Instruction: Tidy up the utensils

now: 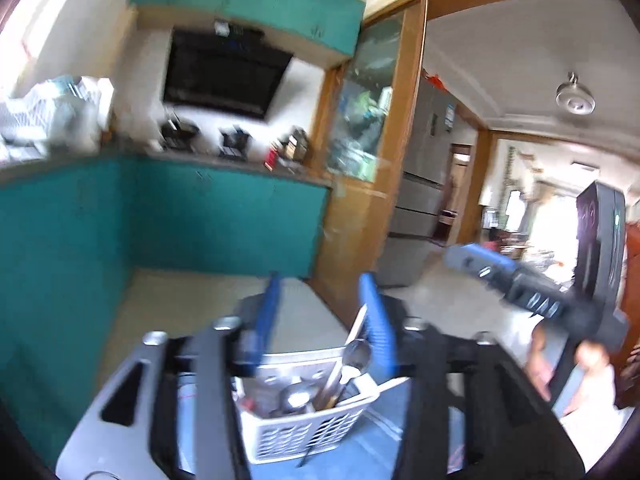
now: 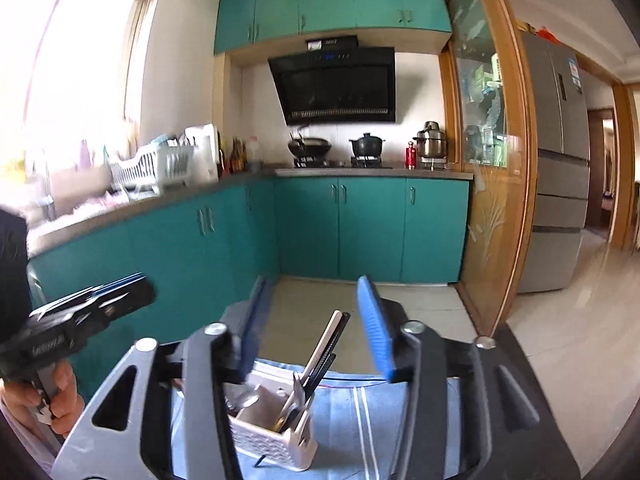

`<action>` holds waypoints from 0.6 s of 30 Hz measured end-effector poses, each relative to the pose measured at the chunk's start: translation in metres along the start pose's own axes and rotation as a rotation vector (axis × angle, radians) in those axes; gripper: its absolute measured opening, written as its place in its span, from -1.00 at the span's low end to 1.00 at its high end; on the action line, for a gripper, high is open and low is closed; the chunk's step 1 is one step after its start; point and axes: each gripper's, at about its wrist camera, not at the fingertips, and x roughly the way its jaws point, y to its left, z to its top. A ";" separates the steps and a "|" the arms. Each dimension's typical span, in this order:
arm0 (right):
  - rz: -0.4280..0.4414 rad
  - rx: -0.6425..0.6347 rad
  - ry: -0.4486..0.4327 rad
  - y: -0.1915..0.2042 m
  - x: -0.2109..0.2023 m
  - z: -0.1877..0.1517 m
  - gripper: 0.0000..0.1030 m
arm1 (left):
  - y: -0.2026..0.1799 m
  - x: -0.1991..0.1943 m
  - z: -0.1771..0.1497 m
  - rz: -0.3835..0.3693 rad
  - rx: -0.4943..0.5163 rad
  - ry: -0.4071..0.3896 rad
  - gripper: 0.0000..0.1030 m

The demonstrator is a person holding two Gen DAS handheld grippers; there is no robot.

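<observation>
A white slotted utensil basket [image 1: 308,432] stands on a blue striped cloth [image 2: 360,412] just below both grippers. It holds metal spoons [image 1: 356,356] and other cutlery, and long dark chopsticks [image 2: 328,344] lean out of it toward the right. My left gripper [image 1: 320,280] is above the basket, its blue pads [image 1: 376,320] apart with nothing between them. My right gripper [image 2: 313,282] is likewise open and empty over the basket. Each gripper shows in the other's view: the right one [image 1: 464,256] at the right and the left one [image 2: 132,286] at the left, each held by a hand [image 2: 60,392].
Teal base cabinets [image 2: 372,228] line the back and left walls under a grey counter. On the counter are a wok [image 2: 310,146], a black pot [image 2: 366,145] and a white dish rack [image 2: 156,166]. A wood-framed glass door [image 2: 484,152] and a fridge [image 2: 560,168] stand to the right.
</observation>
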 end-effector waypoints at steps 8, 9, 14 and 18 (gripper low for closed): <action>-0.030 0.071 0.003 -0.037 -0.037 -0.017 0.14 | -0.027 -0.057 -0.048 0.322 0.093 0.127 0.12; -0.040 0.074 0.030 -0.041 -0.032 -0.019 -0.08 | -0.030 -0.057 -0.057 0.373 0.105 0.166 0.13; 0.097 0.170 0.226 -0.062 0.034 -0.029 -0.40 | -0.031 -0.053 -0.088 0.409 0.085 0.312 0.17; 0.209 0.239 0.377 -0.069 0.099 -0.043 -0.40 | -0.030 -0.055 -0.094 0.409 0.072 0.332 0.19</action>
